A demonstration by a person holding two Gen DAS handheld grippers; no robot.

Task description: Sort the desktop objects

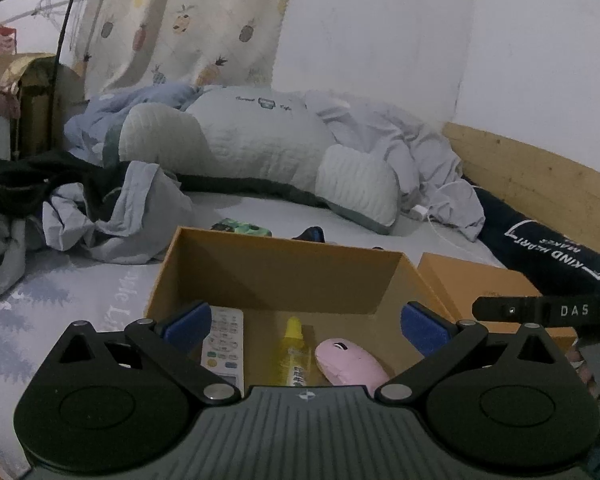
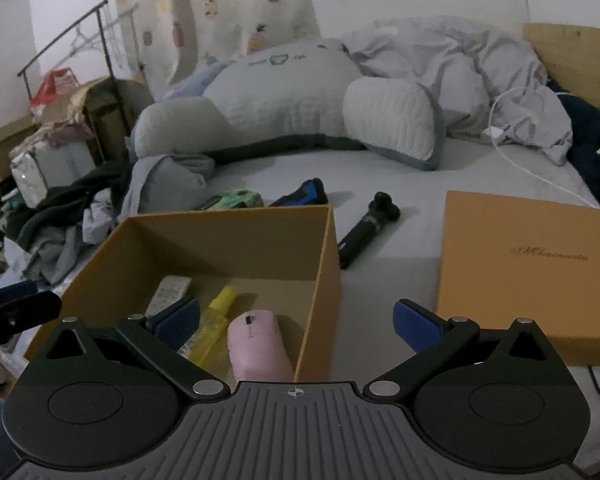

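An open orange box [image 1: 284,276] [image 2: 228,248] sits on the bed. Inside lie a white remote [image 1: 224,346] [image 2: 170,290], a yellow bottle [image 1: 294,354] [image 2: 214,322] and a pink mouse [image 1: 350,362] [image 2: 256,344]. My left gripper [image 1: 306,326] is open and empty above the box's near side. My right gripper [image 2: 296,322] is open and empty over the box's right wall. Behind the box lie a green patterned item [image 2: 236,198] [image 1: 242,227], a black and blue item [image 2: 304,194] [image 1: 310,235] and a black cylindrical handle [image 2: 366,232].
The orange box lid [image 2: 524,268] [image 1: 476,288] lies flat to the right. A large grey pillow [image 2: 292,104], rumpled sheets [image 2: 460,68] and clothes [image 1: 100,208] fill the back and left. A white cable [image 2: 516,152] runs at right. The wooden bed frame [image 1: 540,184] borders the right.
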